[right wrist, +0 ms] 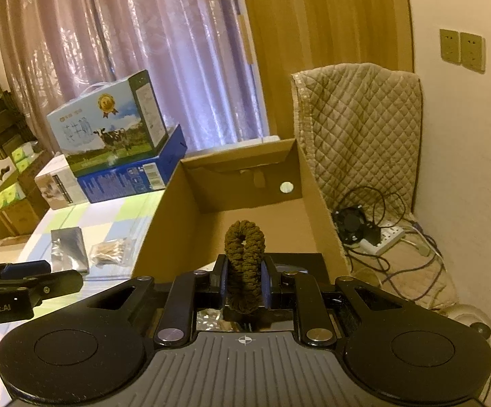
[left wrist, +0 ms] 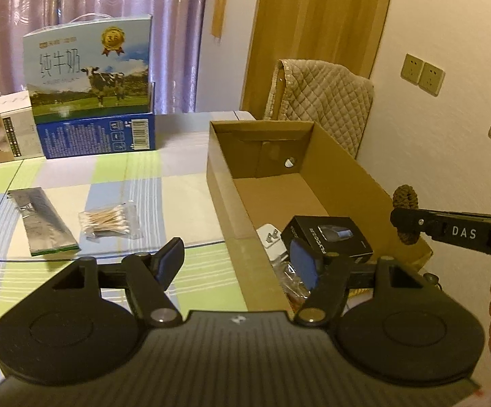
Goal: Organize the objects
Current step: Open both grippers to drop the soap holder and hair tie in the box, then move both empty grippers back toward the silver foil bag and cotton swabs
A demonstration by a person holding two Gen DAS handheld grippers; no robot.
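Observation:
An open cardboard box (left wrist: 221, 183) (right wrist: 164, 224) lies on the checked tablecloth. Inside its near end lie a black FLYCO box (left wrist: 326, 237), a white plug (left wrist: 272, 237) and some clear wrapping. My right gripper (right wrist: 244, 283) (left wrist: 406, 218) is shut on a brown knitted hair tie (right wrist: 245, 254) (left wrist: 405, 200), held upright above the box's near end. My left gripper (left wrist: 237, 264) is open with nothing between its fingers, astride the box's near left wall. A bag of cotton swabs (left wrist: 109, 220) (right wrist: 111, 249) and a silver foil packet (left wrist: 43, 220) (right wrist: 69, 247) lie on the table left of the box.
A milk carton box (left wrist: 89, 71) sits on a blue box (left wrist: 99, 135) beside a small white box (left wrist: 8, 135) at the table's far side. A quilted chair back (right wrist: 357, 125) stands behind the cardboard box. A power strip and cables (right wrist: 384, 237) lie on the floor at right.

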